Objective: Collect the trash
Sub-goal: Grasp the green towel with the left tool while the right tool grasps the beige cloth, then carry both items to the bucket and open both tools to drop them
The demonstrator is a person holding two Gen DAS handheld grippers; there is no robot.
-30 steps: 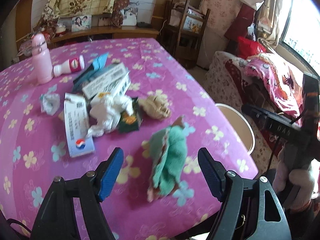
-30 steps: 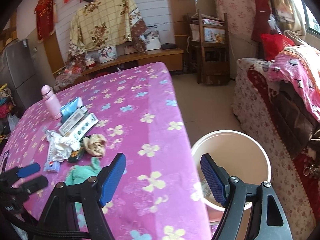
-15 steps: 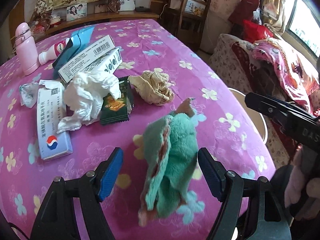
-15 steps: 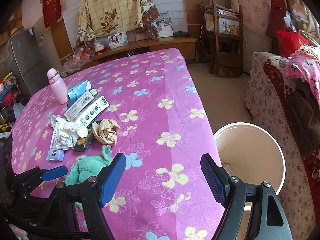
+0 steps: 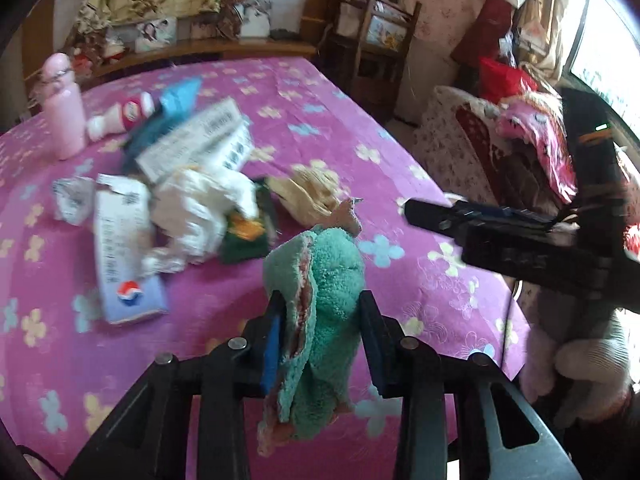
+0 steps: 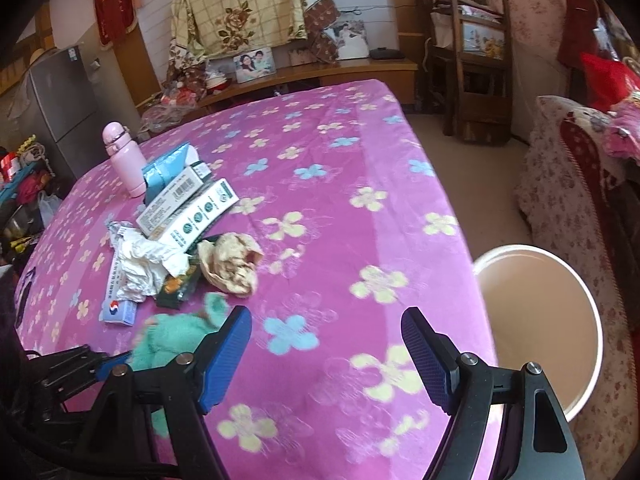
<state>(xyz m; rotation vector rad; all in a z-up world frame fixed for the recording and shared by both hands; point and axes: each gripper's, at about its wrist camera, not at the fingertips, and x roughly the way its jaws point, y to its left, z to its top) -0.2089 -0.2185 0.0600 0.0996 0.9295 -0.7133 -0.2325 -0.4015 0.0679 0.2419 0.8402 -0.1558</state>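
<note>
Left wrist: my left gripper [image 5: 320, 338] has just been closing and now pinches the green cloth [image 5: 320, 300] on the tablecloth [image 5: 400, 200], ready for binning. Right wrist: my right gripper [image 6: 326, 354] hangs wide open and empty, beside the bucket [image 6: 576, 280].

Round table in pink flowered cloth [image 6: 320, 152]: litter heap of cartons and crumpled paper [image 6: 168, 248] at left; round pale plastic bucket [image 6: 536, 320] on floor, right of table.
</note>
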